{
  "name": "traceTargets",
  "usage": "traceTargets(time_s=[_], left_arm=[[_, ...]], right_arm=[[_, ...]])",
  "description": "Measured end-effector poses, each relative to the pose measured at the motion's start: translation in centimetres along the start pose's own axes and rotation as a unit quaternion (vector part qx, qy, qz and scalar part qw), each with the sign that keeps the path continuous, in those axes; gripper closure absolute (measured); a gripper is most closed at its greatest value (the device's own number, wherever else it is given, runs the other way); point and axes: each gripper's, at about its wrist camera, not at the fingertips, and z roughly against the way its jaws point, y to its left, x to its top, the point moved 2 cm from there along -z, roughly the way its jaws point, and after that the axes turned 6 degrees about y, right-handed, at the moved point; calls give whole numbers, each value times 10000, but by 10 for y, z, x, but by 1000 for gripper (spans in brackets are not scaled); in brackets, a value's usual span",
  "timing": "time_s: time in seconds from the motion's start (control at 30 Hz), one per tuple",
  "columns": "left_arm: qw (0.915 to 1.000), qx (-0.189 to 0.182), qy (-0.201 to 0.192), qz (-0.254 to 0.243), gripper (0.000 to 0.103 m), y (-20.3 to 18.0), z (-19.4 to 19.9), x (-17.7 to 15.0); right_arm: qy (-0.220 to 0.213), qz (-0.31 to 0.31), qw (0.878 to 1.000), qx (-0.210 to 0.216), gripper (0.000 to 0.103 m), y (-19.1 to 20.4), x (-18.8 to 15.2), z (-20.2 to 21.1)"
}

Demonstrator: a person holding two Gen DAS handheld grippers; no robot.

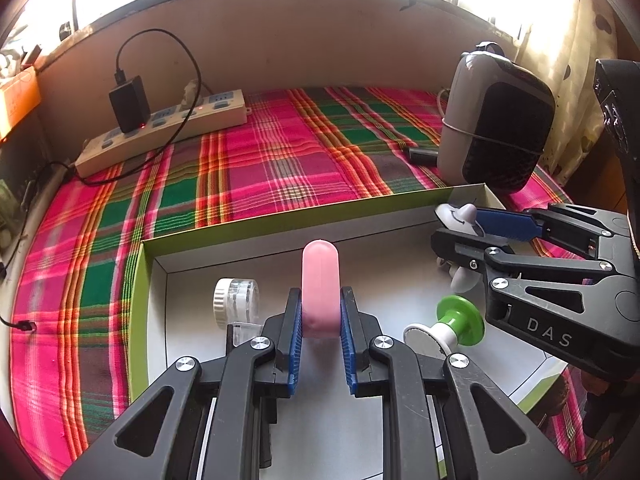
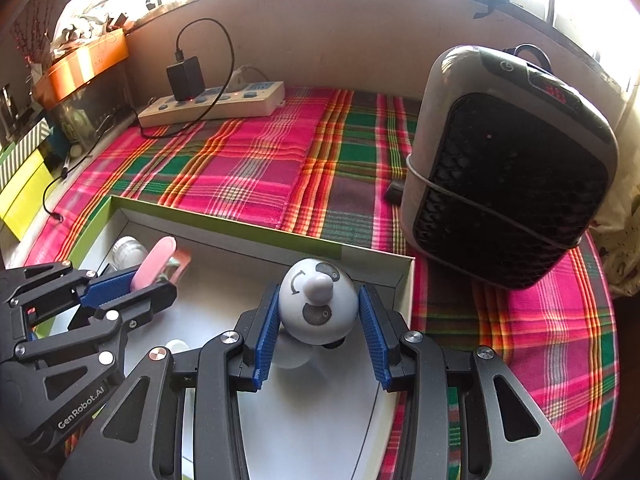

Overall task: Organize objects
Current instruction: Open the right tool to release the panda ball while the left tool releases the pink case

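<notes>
hidden: pink capsule (image 1: 320, 280) base between claw pads | cut off: heater (image 2: 508, 168) cord

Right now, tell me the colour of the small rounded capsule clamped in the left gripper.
Pale pink capsule; clearest in the left wrist view.

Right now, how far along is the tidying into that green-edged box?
Partly done. Already lying in the box: a clear jar with a white lid and a green-and-white spool-like piece. In hand: the left gripper clamps a pink capsule and the right gripper holds a white round gadget, both over the box and not yet released. Left: setting those two down. No other loose small items show on the cloth.
</notes>
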Motion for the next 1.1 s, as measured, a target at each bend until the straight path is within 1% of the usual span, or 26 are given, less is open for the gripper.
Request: traceTargets(time_s=[0.3, 0.8, 1.1], left_arm=[[10000, -6, 44, -11, 87, 0, -4, 0], [10000, -13, 46, -6, 86, -1, -4, 0], [10000, -52, 46, -36, 79, -3, -4, 0]], right_arm=[[-5, 57, 9999, -108, 62, 1, 2, -2], [-14, 41, 9999, -129, 62, 4, 1, -4], [-23, 1, 9999, -144, 62, 4, 2, -4]])
